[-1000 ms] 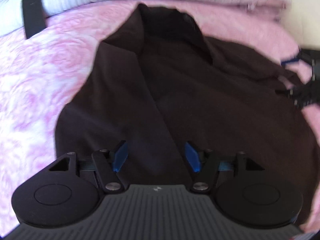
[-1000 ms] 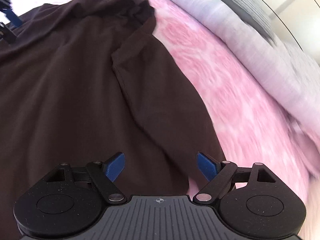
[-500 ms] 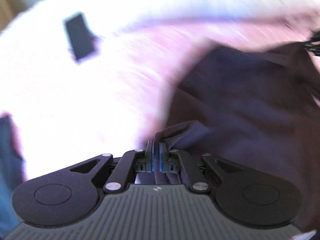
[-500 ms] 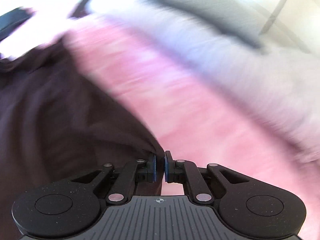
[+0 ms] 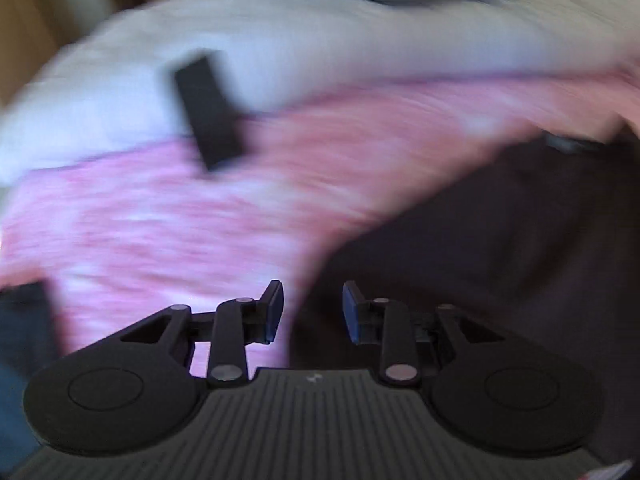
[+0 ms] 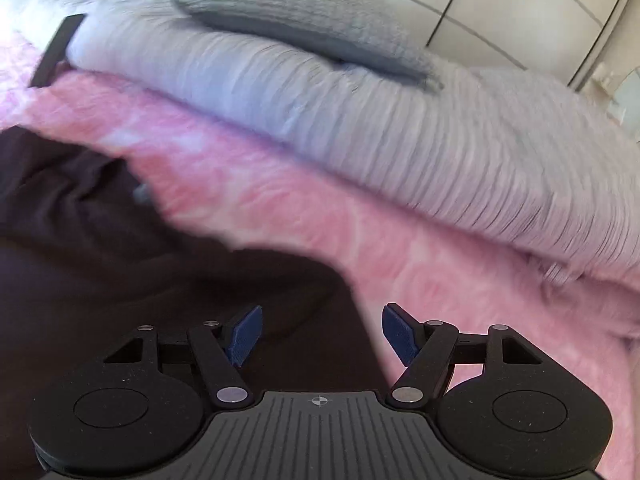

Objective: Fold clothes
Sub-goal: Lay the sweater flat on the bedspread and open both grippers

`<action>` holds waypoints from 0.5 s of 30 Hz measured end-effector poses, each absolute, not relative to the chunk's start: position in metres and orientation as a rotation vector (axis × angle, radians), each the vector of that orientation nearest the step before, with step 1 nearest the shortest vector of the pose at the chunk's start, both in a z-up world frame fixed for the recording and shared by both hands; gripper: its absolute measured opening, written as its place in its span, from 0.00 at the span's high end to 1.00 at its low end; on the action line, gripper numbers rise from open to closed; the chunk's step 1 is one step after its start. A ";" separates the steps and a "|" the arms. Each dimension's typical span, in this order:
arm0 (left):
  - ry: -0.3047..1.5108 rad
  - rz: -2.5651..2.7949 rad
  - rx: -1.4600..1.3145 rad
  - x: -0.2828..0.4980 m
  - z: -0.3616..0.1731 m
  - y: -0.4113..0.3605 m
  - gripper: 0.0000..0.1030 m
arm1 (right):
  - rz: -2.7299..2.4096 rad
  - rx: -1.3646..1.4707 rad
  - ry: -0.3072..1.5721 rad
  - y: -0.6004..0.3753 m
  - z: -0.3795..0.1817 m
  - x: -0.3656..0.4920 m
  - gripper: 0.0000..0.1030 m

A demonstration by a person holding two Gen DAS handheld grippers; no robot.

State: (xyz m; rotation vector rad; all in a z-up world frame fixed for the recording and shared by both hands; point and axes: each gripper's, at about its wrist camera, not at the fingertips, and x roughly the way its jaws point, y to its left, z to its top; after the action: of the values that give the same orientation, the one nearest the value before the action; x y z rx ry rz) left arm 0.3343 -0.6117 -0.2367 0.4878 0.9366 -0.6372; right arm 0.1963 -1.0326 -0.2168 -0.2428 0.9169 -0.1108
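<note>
A bed fills both views, spread with a fluffy pink blanket (image 6: 460,280) mottled with paler patches. Along its far side runs a ribbed pale grey duvet (image 6: 400,136) — bunched into a long roll — and a darker grey knitted pillow (image 6: 304,12) lies on top of it. A flat black slab (image 5: 208,110) rests where blanket meets duvet, to the left. Beyond the bed, far right, stand pale wardrobe doors (image 6: 520,4) with thin dark seams. Far left in the left view a brownish wall or door (image 5: 36,28) shows, blurred. Bright, soft daylight — the pink looks washed out in places.
</note>
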 end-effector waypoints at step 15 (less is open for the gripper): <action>0.916 -0.461 0.453 0.370 -0.277 -0.625 0.76 | -0.143 -0.110 0.767 -1.076 -0.231 0.284 0.32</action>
State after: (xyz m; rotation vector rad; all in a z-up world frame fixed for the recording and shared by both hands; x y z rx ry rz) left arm 0.3695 -0.6254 -0.2775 0.4529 0.9163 -0.4608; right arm 0.2842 -1.0764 -0.2312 -0.1098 0.7674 -0.1429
